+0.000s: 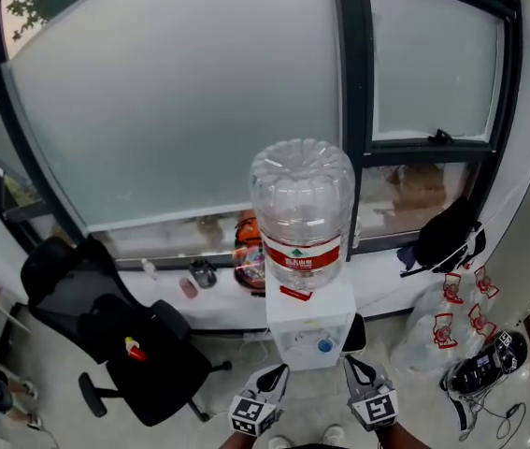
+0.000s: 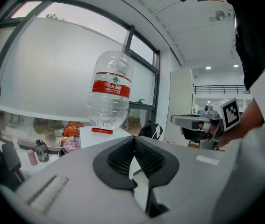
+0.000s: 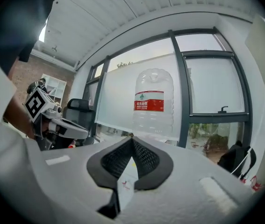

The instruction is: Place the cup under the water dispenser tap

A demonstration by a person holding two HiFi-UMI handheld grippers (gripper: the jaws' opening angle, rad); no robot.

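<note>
The white water dispenser (image 1: 309,321) stands below the window, with a big clear bottle (image 1: 301,213) upended on it and its taps (image 1: 323,345) facing me. No cup shows in any view. My left gripper (image 1: 273,379) and right gripper (image 1: 358,372) are side by side in front of the dispenser, both pointing at it. The left gripper's (image 2: 133,139) pads meet at the tips with nothing between them. The right gripper (image 3: 132,139) is shut and empty as well. The bottle (image 2: 109,91) (image 3: 153,101) rises beyond each pair of jaws.
A black office chair (image 1: 138,344) stands left of the dispenser. The window sill (image 1: 199,297) carries small bottles and orange items. At the right lie a black bag (image 1: 446,234), several empty water jugs (image 1: 437,330) and shoes (image 1: 484,365).
</note>
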